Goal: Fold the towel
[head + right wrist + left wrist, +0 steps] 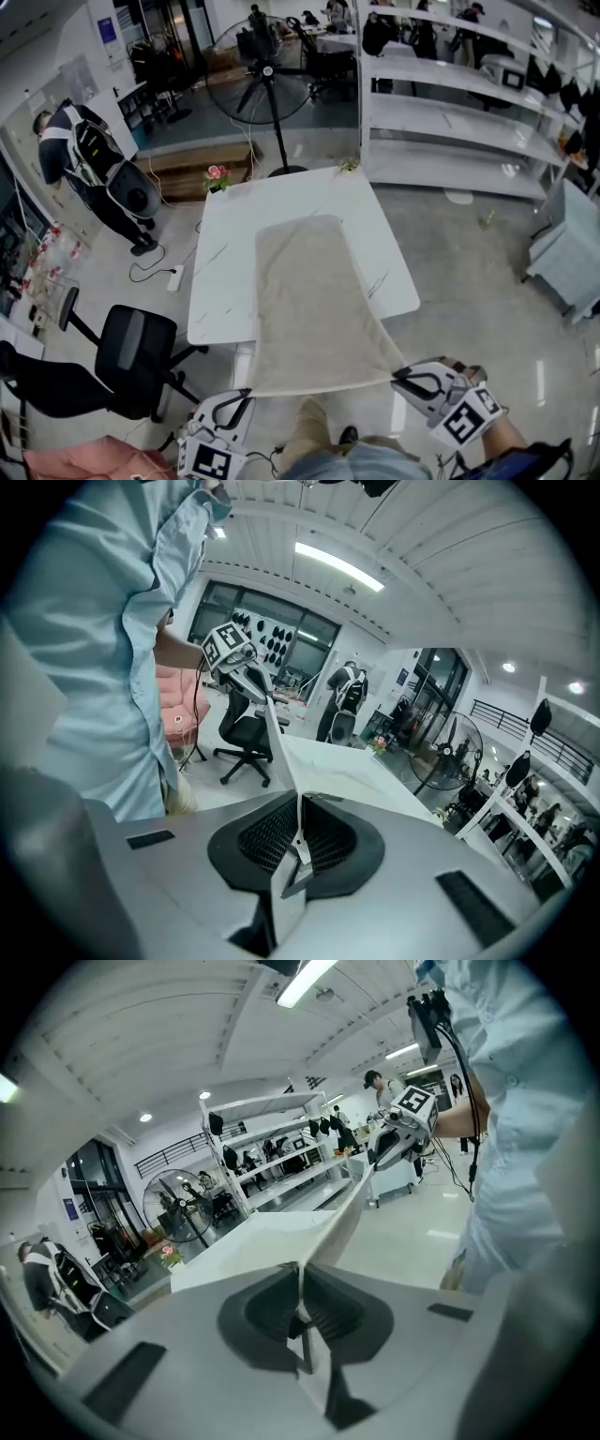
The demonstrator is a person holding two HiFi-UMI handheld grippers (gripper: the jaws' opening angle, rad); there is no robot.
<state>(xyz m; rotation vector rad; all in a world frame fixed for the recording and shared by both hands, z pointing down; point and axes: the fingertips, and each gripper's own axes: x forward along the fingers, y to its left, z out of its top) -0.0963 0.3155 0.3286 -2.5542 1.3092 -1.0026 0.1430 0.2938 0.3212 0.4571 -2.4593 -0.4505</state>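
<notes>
Left gripper [242,401] and right gripper [405,379] are each pinching a towel [309,300] corner, holding the edge taut for folding.

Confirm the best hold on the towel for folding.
Its two near corners, one per gripper, coming from the near end of the table. The towel runs lengthwise away from you, so pinching both corners, as the left gripper and right gripper do, keeps that edge taut.

Pale blue shirt [94,639]; grey left tongs [247,393] and right tongs [397,378], black ribbed pads [272,841], black-and-white marker cubes [466,419]
</notes>
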